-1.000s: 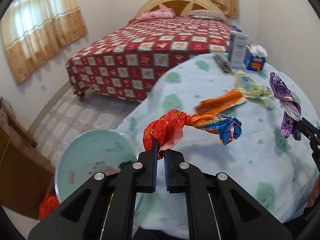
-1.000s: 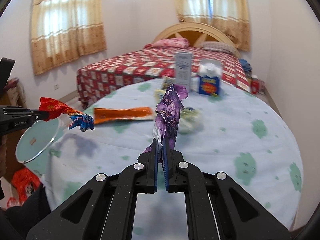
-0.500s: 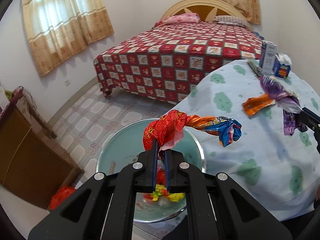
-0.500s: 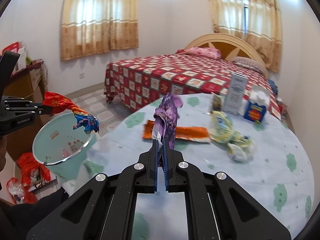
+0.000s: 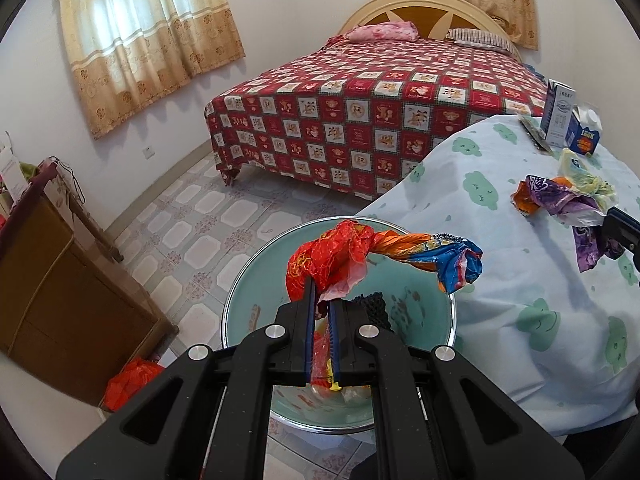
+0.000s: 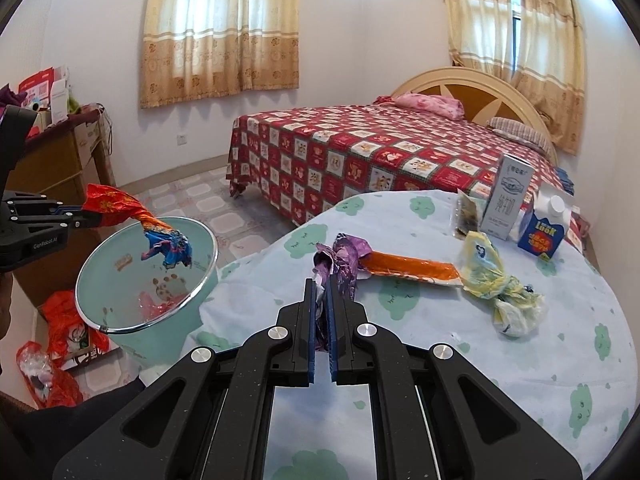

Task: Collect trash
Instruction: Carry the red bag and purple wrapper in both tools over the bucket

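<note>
My left gripper (image 5: 320, 300) is shut on a twisted red, orange and blue wrapper (image 5: 384, 256) and holds it over the mint-green trash bin (image 5: 240, 312) on the floor beside the table. It shows in the right wrist view too, the wrapper (image 6: 140, 220) hanging over the bin (image 6: 120, 320). My right gripper (image 6: 320, 292) is shut on a crumpled purple wrapper (image 6: 344, 260) above the table. An orange wrapper (image 6: 412, 266) and a knotted yellow bag (image 6: 496, 280) lie on the table.
The round table (image 6: 520, 360) has a pale blue cloth with green clouds. A milk carton (image 6: 508, 196), a blue box (image 6: 540, 232) and a small packet (image 6: 466, 216) stand at its far side. A bed (image 6: 380, 152) lies beyond, a wooden cabinet (image 5: 60, 300) to the left.
My left gripper has carried the red wrapper leftwards off the table to above the bin. My right gripper has swung left with the purple wrapper, towards the table's left side.
</note>
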Demonstrator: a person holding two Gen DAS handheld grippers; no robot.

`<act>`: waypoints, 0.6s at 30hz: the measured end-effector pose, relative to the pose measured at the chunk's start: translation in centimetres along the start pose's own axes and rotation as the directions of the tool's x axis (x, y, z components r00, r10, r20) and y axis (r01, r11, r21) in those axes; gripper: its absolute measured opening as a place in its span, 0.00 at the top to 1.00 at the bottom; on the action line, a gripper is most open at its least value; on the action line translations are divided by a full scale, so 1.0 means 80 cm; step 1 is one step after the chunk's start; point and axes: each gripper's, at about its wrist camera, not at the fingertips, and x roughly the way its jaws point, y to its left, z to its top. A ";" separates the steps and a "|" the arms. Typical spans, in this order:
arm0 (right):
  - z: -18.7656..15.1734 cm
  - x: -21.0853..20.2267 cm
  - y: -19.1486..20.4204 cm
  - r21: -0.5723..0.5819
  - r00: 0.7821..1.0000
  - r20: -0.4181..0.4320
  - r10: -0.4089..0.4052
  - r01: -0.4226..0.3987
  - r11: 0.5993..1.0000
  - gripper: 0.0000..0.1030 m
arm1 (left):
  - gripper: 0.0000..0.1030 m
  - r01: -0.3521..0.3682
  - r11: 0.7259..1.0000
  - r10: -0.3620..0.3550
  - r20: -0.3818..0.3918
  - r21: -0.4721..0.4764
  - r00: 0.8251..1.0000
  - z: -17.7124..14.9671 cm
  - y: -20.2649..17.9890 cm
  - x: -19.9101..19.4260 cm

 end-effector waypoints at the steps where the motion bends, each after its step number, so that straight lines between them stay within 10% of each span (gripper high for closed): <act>1: -0.001 0.001 0.000 0.002 1.000 0.000 0.000 0.000 1.000 0.94 | 0.94 0.002 1.000 -0.002 0.000 0.000 1.000 -0.001 0.000 0.000; 5: -0.008 0.001 -0.015 0.050 1.000 -0.017 -0.007 0.008 0.999 0.85 | 0.94 0.008 1.000 -0.008 -0.005 0.001 1.000 -0.004 0.000 0.002; 7: -0.011 0.001 -0.018 0.068 1.000 -0.023 -0.011 0.012 0.998 0.56 | 0.94 0.010 1.000 -0.010 -0.007 0.001 1.000 -0.004 0.001 0.004; 9: -0.013 0.004 -0.019 0.068 0.999 -0.038 -0.021 0.024 0.997 0.49 | 0.94 0.010 1.000 -0.010 -0.008 -0.002 1.000 -0.004 0.001 0.004; 18: -0.026 0.035 -0.036 0.100 0.983 -0.182 -0.023 0.041 0.994 0.54 | 0.94 0.006 1.000 -0.007 -0.026 -0.016 1.000 -0.010 0.014 0.012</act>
